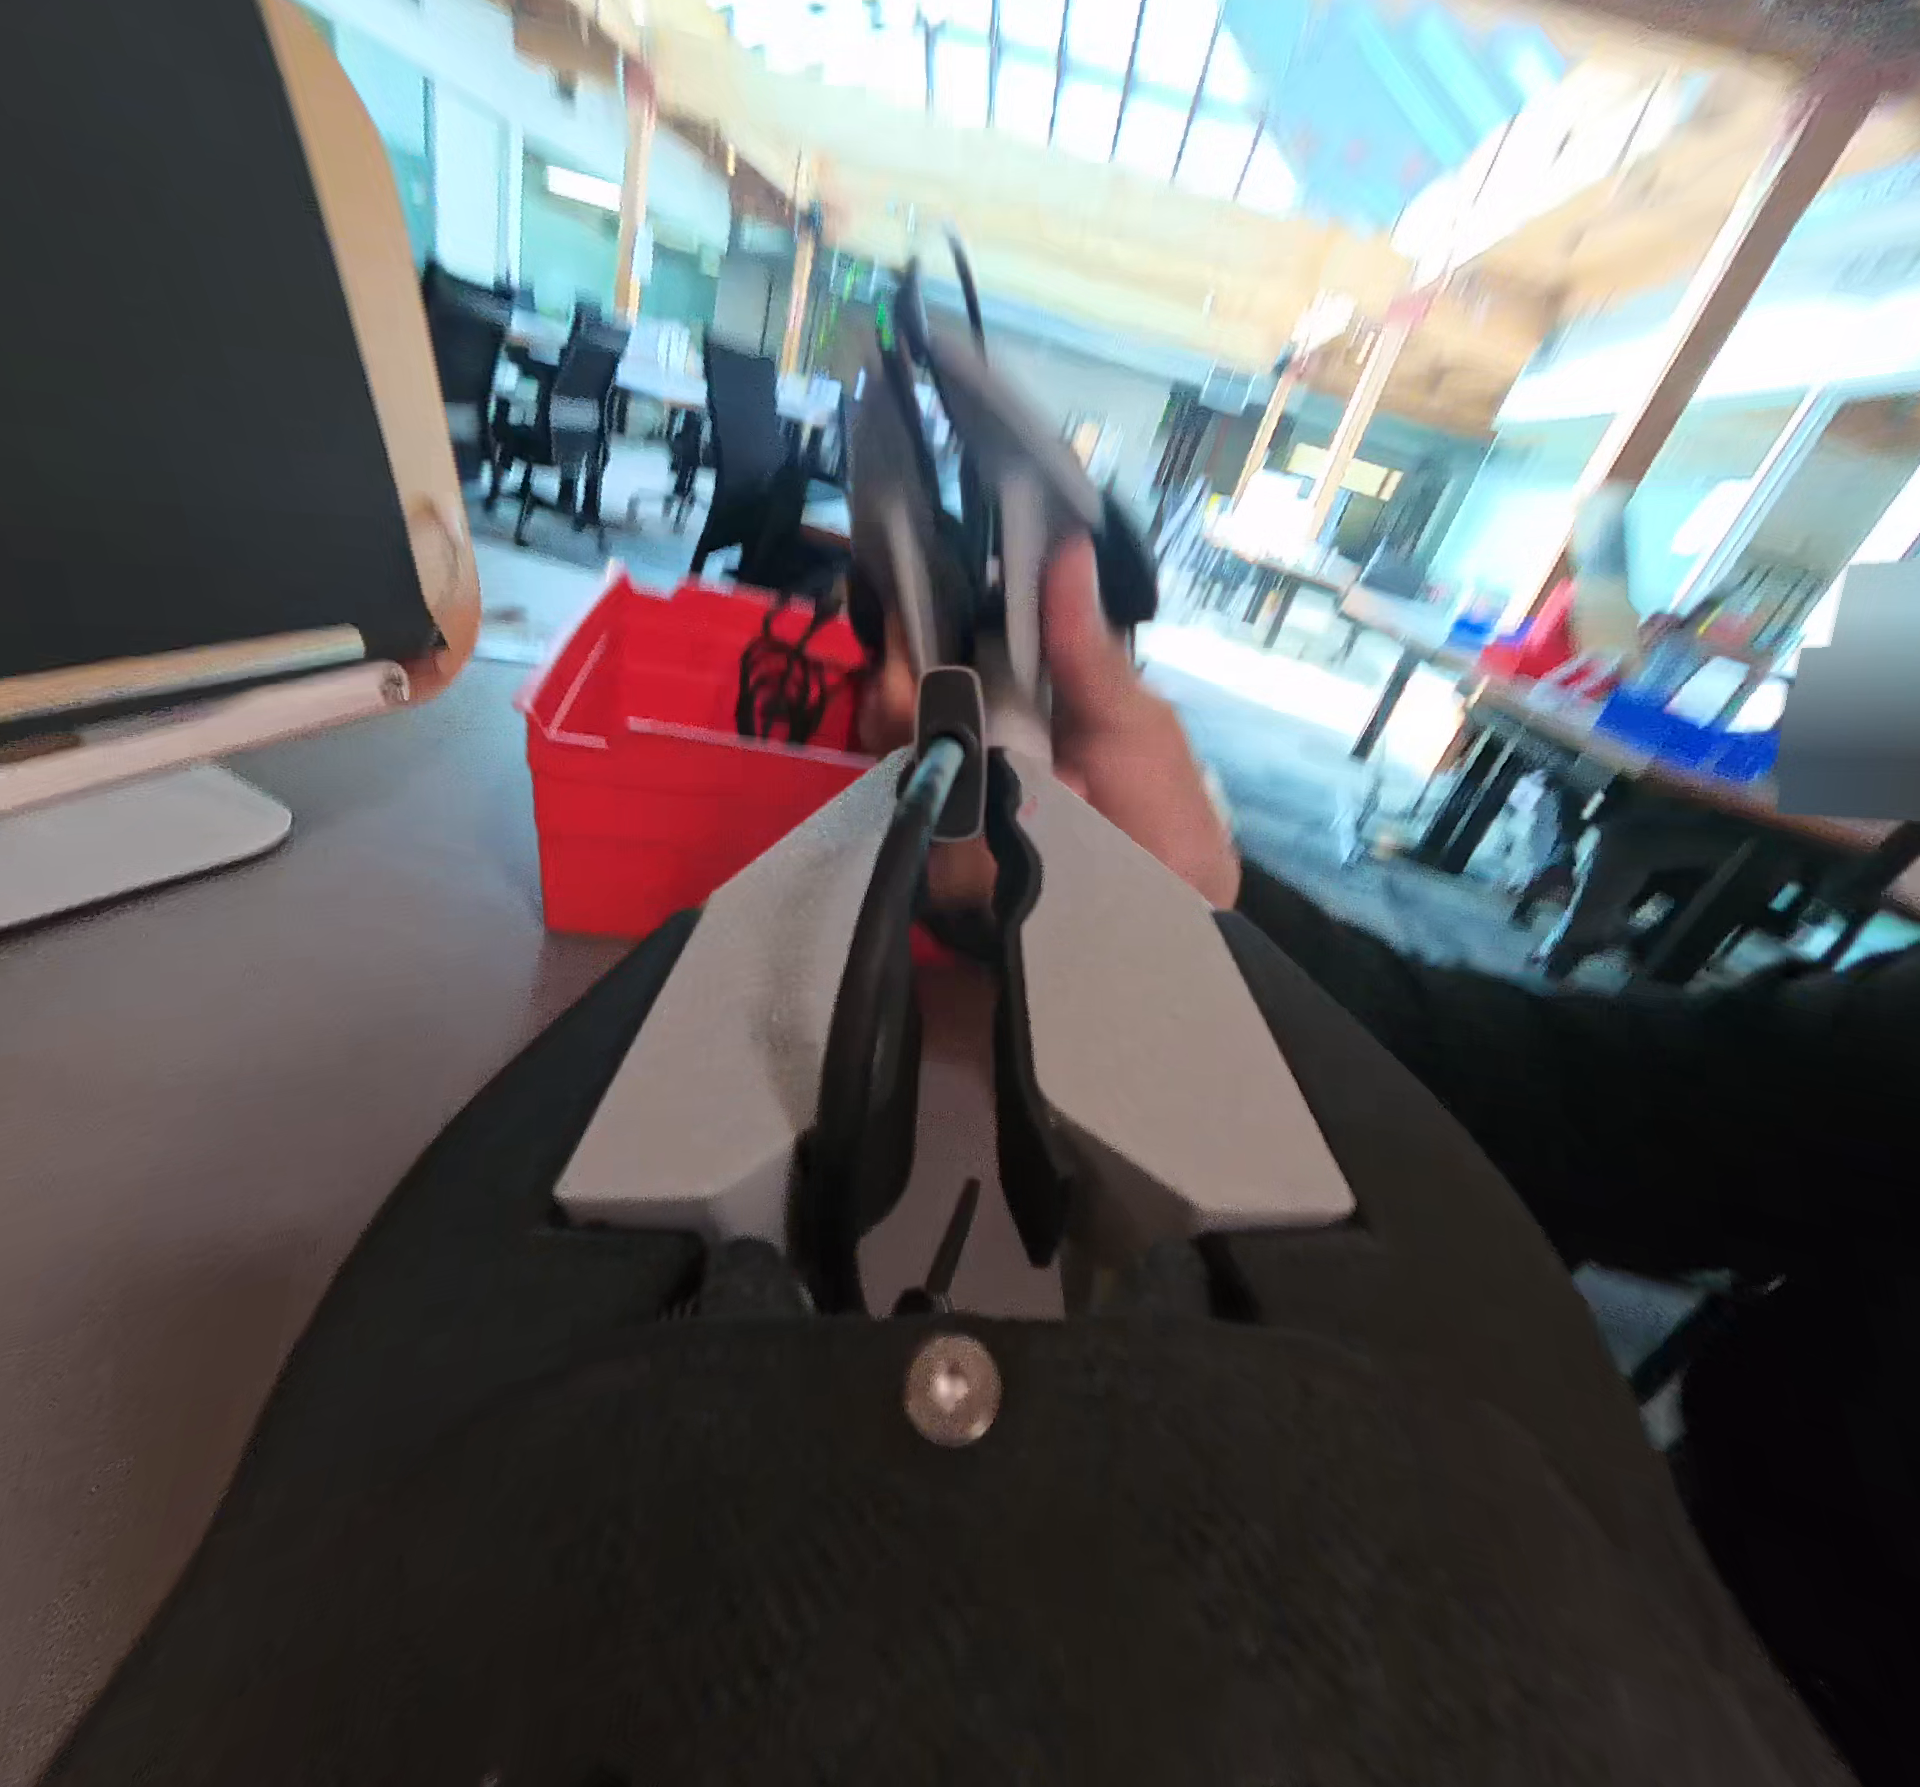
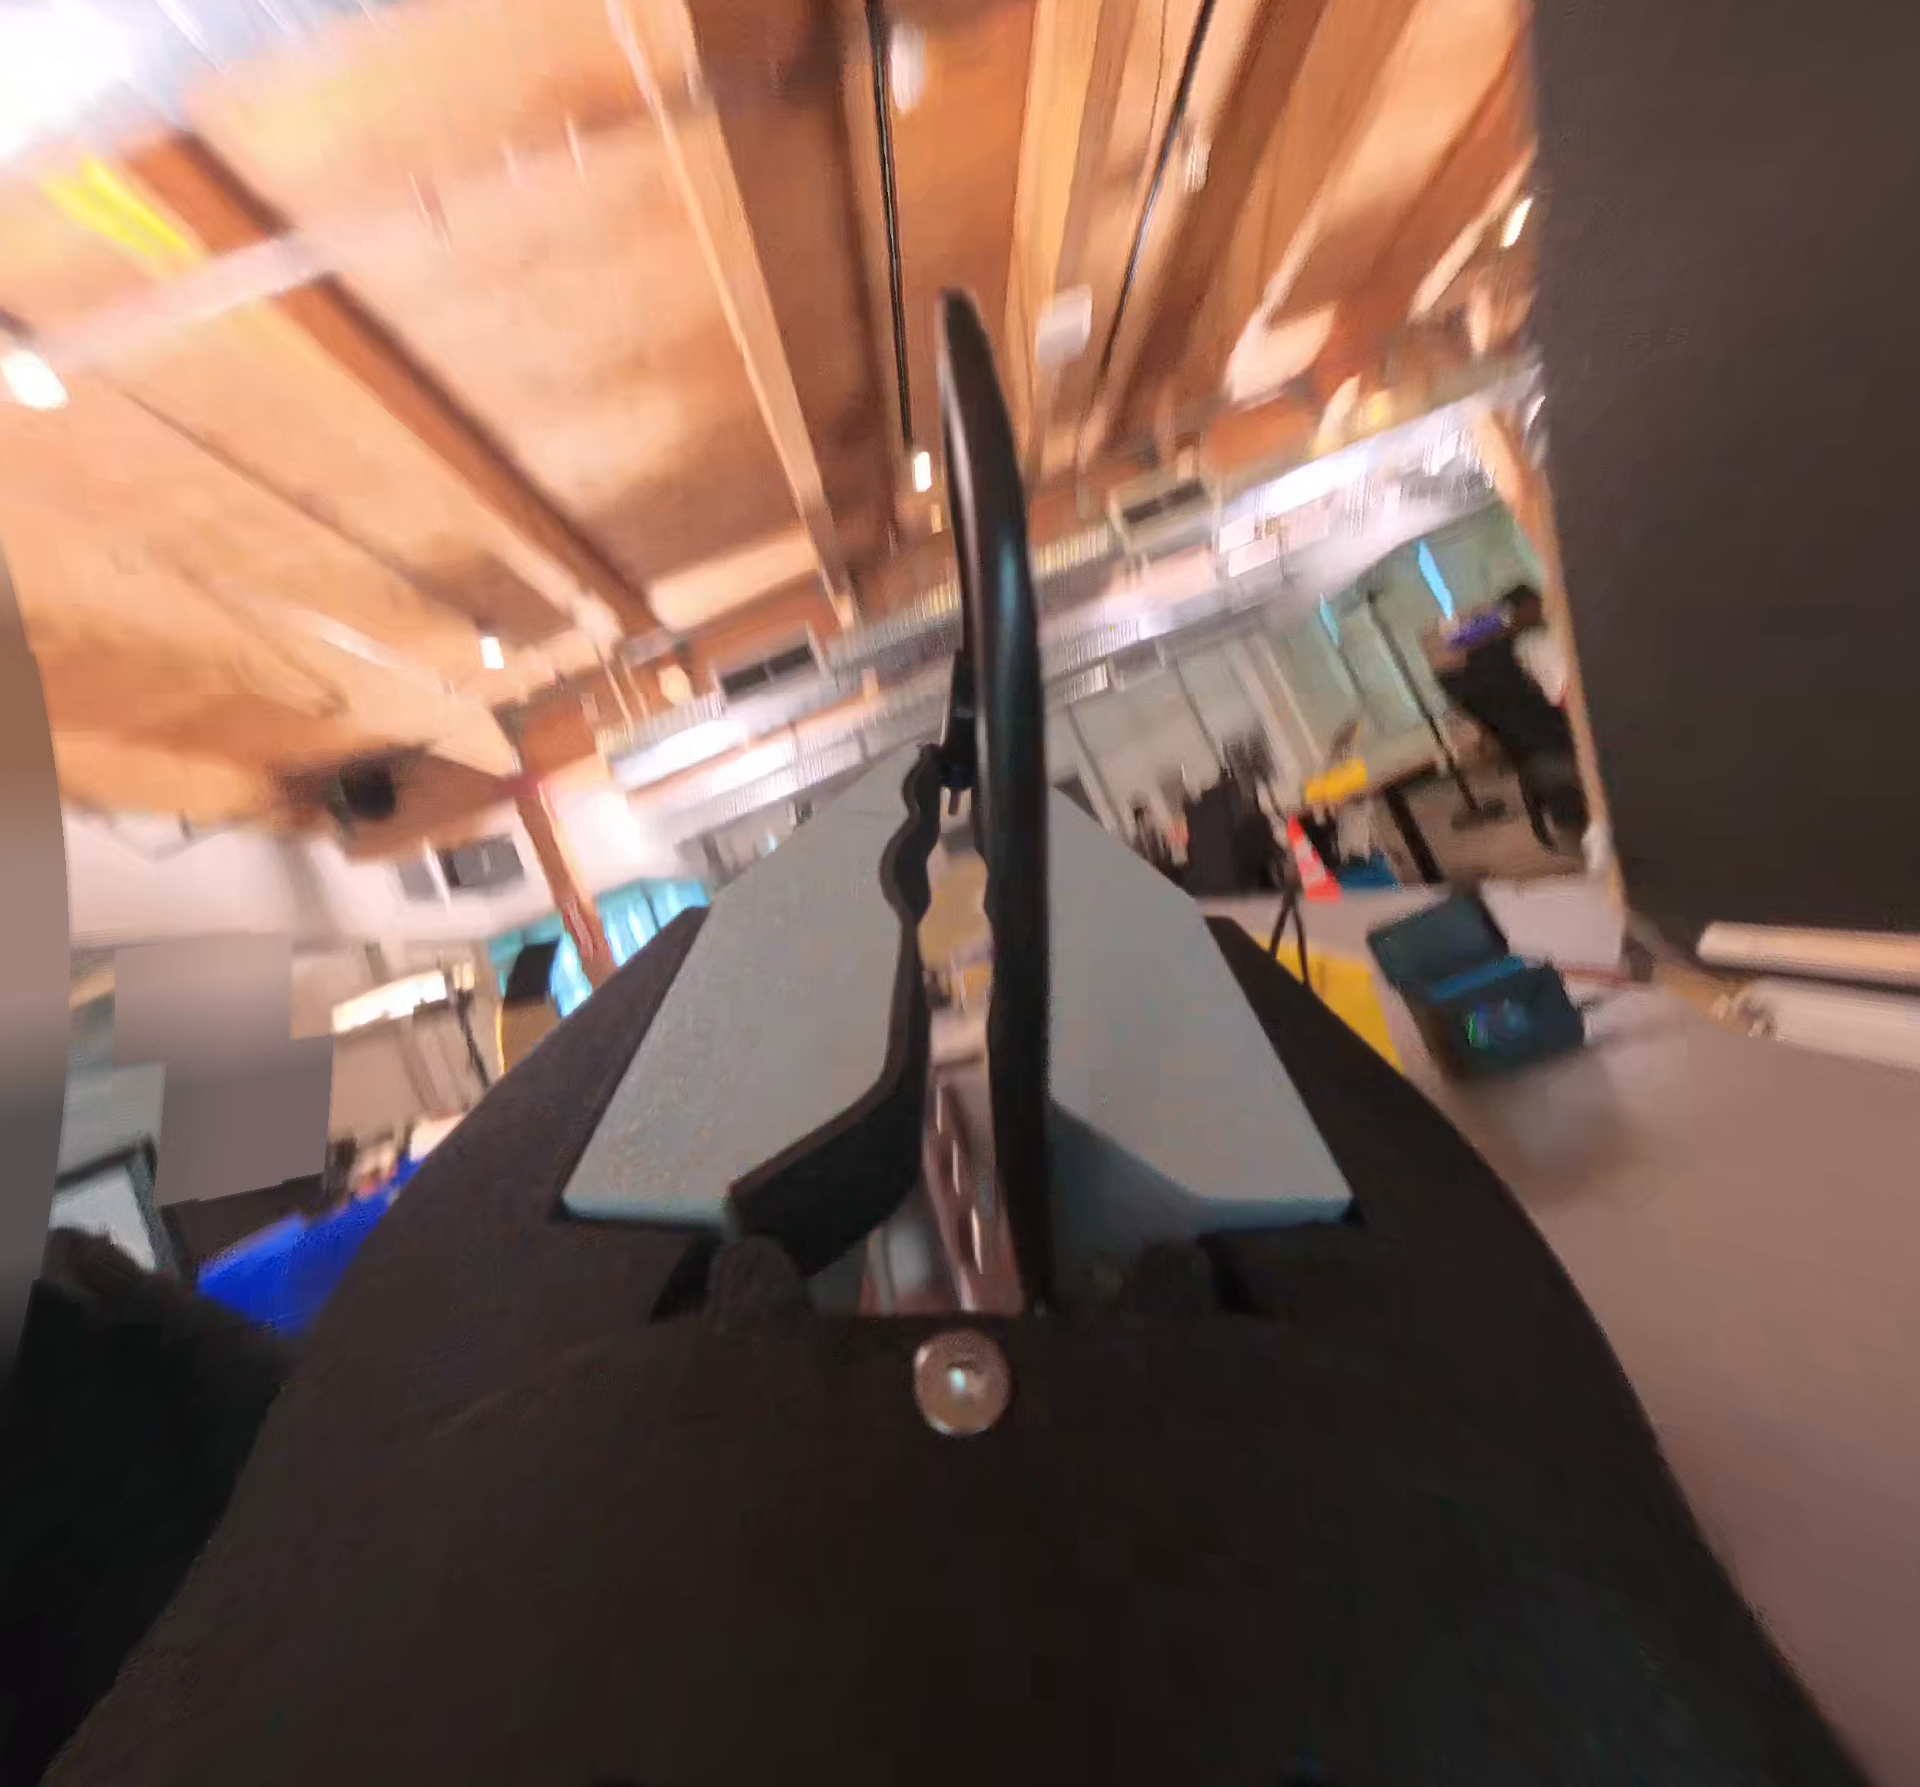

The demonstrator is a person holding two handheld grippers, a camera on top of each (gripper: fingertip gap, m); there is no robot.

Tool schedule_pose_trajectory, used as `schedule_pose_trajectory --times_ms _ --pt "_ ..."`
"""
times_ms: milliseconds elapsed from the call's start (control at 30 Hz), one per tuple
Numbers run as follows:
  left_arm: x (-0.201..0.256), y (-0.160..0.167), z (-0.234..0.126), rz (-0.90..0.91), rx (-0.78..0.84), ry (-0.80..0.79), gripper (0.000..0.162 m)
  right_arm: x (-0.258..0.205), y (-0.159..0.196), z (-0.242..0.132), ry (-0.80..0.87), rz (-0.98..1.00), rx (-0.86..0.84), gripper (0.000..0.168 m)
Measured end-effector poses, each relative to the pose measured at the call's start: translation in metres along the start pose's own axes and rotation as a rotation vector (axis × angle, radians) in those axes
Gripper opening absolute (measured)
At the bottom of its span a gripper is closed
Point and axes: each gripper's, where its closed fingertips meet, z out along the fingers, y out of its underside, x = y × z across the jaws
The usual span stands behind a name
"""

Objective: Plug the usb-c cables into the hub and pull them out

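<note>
Your desk (image 1: pixel 208 1062) is the broad dark surface under everything, with a monitor (image 1: pixel 156 283) standing at its left edge on a pale foot. Behind your left gripper sits a red bin (image 1: pixel 665 802) on that desk, with a tangle of black cords inside it.

Your left gripper (image 1: pixel 961 781) is lifted off the desk and its grey fingers (image 1: pixel 790 958) are pinched together on a black usb-c cable (image 1: pixel 883 927); the cord runs up between the pads and its dark plug (image 1: pixel 951 761) sticks out just past the tips. Beyond the plug, your right hand (image 1: pixel 1122 698) shows holding the other gripper (image 1: pixel 935 490), which is smeared by motion blur, so its details are unclear from here.

In the right wrist view, your right gripper (image 2: pixel 961 802) points up toward the wooden ceiling. Its fingers (image 2: pixel 790 1010) are closed on a thin black cable (image 2: pixel 997 594) that loops upward past the tips. The hub is probably the metallic piece (image 2: pixel 956 1207) low between the pads, though the blur makes that unsure.
</note>
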Motion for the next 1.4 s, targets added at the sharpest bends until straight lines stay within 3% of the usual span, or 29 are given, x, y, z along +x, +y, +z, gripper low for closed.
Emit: schedule_pose_trajectory --times_ms 33,133,400,567,733,833,1000,1200,1400 --pt "0.001 0.008 0.007 0.044 -0.023 -0.027 0.007 0.0 -0.009 -0.005 -0.001 -0.015 0.01 0.002" --pt "-0.007 0.003 0.011 0.029 -0.001 -0.034 0.007 -0.007 0.019 -0.001 0.049 -0.208 -0.197 0.001" --pt "-0.006 0.013 0.009 0.094 -0.068 -0.02 0.007 0.007 0.042 0.003 0.179 -0.315 -0.366 0.001" --pt "-0.012 0.009 0.005 0.099 -0.044 -0.048 0.007 -0.004 0.018 0.0 0.278 -0.41 -0.378 0.004" --pt "-0.02 0.006 0.001 0.094 -0.044 -0.11 0.007 -0.044 -0.022 -0.018 0.328 -0.538 -0.554 0.003" --pt "-0.019 0.004 0.0 0.13 -0.049 -0.13 0.007 -0.053 -0.055 -0.047 0.455 -0.652 -0.704 0.003" --pt "-0.016 0.004 0.001 0.157 -0.06 -0.145 0.007 -0.021 -0.09 -0.138 0.809 -0.746 -1.071 0.004" --pt "-0.021 0.011 0.002 0.171 -0.086 -0.167 0.007 0.023 -0.065 -0.238 1.017 -0.651 -1.44 0.004" --pt "-0.031 0.022 0.004 0.161 -0.127 -0.187 0.007 0.031 -0.035 -0.293 1.089 -0.41 -1.765 0.008"
